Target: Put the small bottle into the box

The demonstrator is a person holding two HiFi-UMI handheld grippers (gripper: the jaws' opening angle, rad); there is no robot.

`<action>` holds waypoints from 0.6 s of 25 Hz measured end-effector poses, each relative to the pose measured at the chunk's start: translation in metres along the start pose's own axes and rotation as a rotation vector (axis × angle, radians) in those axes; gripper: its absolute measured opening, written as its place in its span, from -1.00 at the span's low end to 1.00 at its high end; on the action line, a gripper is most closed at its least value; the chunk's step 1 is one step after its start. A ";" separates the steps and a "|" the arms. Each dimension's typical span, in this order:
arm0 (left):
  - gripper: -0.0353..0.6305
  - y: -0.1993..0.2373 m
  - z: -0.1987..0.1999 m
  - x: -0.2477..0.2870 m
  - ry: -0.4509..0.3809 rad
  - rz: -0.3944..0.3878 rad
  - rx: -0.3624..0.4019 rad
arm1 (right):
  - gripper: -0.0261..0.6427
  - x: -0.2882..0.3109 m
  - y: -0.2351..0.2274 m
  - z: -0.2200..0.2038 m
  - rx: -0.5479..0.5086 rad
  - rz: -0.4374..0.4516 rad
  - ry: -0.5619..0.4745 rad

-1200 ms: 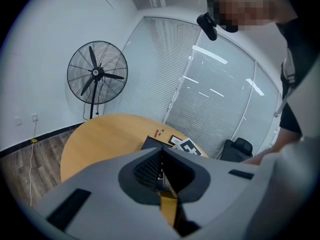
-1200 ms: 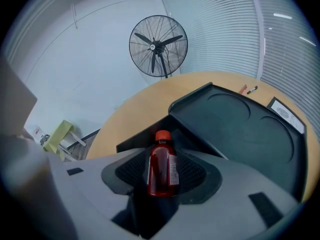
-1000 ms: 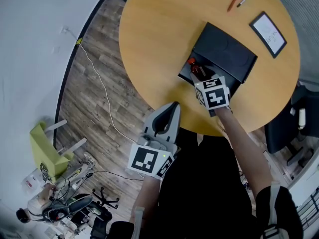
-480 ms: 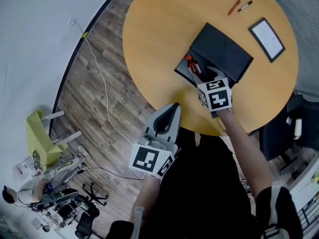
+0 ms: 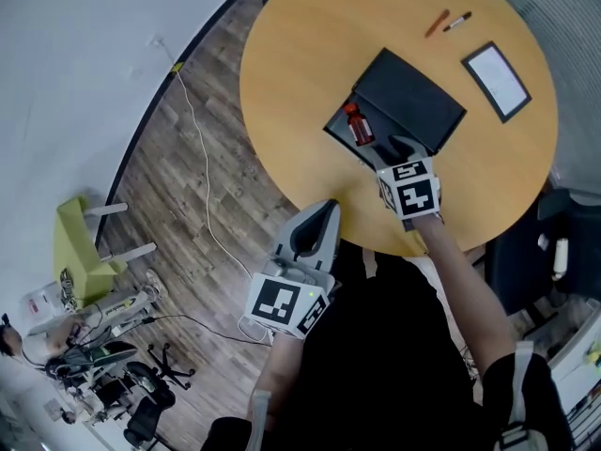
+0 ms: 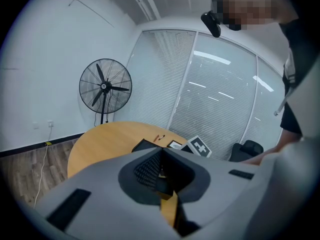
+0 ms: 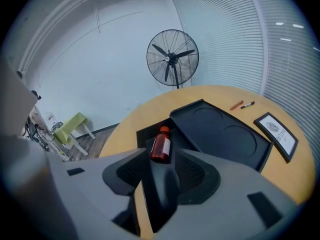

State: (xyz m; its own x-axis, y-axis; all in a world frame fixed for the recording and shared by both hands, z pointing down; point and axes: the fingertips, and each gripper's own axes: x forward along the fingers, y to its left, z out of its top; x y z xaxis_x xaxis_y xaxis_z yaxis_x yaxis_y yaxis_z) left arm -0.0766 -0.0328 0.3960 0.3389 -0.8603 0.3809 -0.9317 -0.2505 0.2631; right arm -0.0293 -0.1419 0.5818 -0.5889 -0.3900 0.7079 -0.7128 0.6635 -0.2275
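Note:
The small brown bottle (image 5: 357, 126) with a red cap lies on its side in the open black box (image 5: 410, 104) on the round wooden table (image 5: 300, 73). My right gripper (image 5: 394, 147) hovers at the box's near edge, just short of the bottle. In the right gripper view the bottle (image 7: 160, 145) lies just past the jaw tips of the right gripper (image 7: 160, 158); the jaws stand wide and are closing, and the pads touch nothing. My left gripper (image 5: 322, 210) hangs off the table's near edge, shut and empty, also seen as the left gripper (image 6: 161, 151).
An orange pen and a black marker (image 5: 447, 22) lie at the table's far side beside a framed card (image 5: 496, 81). A floor fan (image 7: 172, 59) stands beyond the table. A green chair (image 5: 75, 252) and a cable (image 5: 202, 186) are on the wooden floor at left.
My right gripper has drawn back from the bottle toward the person, leaving it lying in the box in full view. The left gripper has stayed put.

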 end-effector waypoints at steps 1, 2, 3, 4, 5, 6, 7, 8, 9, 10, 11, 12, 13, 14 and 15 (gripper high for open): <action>-0.90 -0.003 0.001 -0.002 -0.004 0.004 0.003 | -0.38 -0.004 0.001 -0.001 -0.005 0.003 -0.004; -0.90 -0.006 0.002 -0.005 -0.008 0.007 0.006 | -0.39 -0.008 0.001 -0.002 -0.010 0.005 -0.007; -0.90 -0.009 0.002 -0.006 -0.012 0.010 0.010 | -0.39 -0.012 0.002 -0.003 -0.015 0.006 -0.011; -0.90 -0.012 0.002 -0.008 -0.015 0.011 0.013 | -0.39 -0.015 0.002 -0.004 -0.020 0.007 -0.015; -0.90 -0.015 0.002 -0.010 -0.018 0.012 0.017 | -0.40 -0.018 0.002 -0.005 -0.024 0.007 -0.019; -0.90 -0.016 0.002 -0.012 -0.020 0.013 0.021 | -0.40 -0.021 0.002 -0.006 -0.026 0.007 -0.022; -0.90 -0.017 0.002 -0.014 -0.023 0.012 0.024 | -0.40 -0.023 0.003 -0.006 -0.028 0.007 -0.025; -0.90 -0.018 0.003 -0.016 -0.025 0.012 0.027 | -0.41 -0.025 0.005 -0.007 -0.030 0.006 -0.028; -0.90 -0.018 0.003 -0.018 -0.028 0.013 0.029 | -0.42 -0.028 0.006 -0.008 -0.032 0.006 -0.030; -0.90 -0.018 0.004 -0.020 -0.030 0.014 0.030 | -0.42 -0.032 0.007 -0.008 -0.035 0.005 -0.032; -0.90 -0.018 0.004 -0.022 -0.032 0.015 0.031 | -0.43 -0.035 0.009 -0.009 -0.036 0.004 -0.035; -0.90 -0.019 0.005 -0.024 -0.034 0.015 0.032 | -0.44 -0.039 0.010 -0.009 -0.037 0.003 -0.038; -0.90 -0.018 0.007 -0.026 -0.035 0.013 0.034 | -0.45 -0.042 0.012 -0.008 -0.038 0.001 -0.043; -0.90 -0.018 0.008 -0.027 -0.038 0.010 0.037 | -0.47 -0.045 0.013 -0.007 -0.038 -0.003 -0.048; -0.90 -0.017 0.009 -0.028 -0.040 0.004 0.041 | -0.48 -0.048 0.014 -0.006 -0.037 -0.007 -0.055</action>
State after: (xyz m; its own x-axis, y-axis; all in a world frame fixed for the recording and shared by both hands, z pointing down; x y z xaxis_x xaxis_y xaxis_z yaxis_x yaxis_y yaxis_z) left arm -0.0717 -0.0088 0.3732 0.3300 -0.8784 0.3458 -0.9380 -0.2642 0.2243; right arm -0.0086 -0.1106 0.5486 -0.6044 -0.4284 0.6717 -0.7030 0.6835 -0.1967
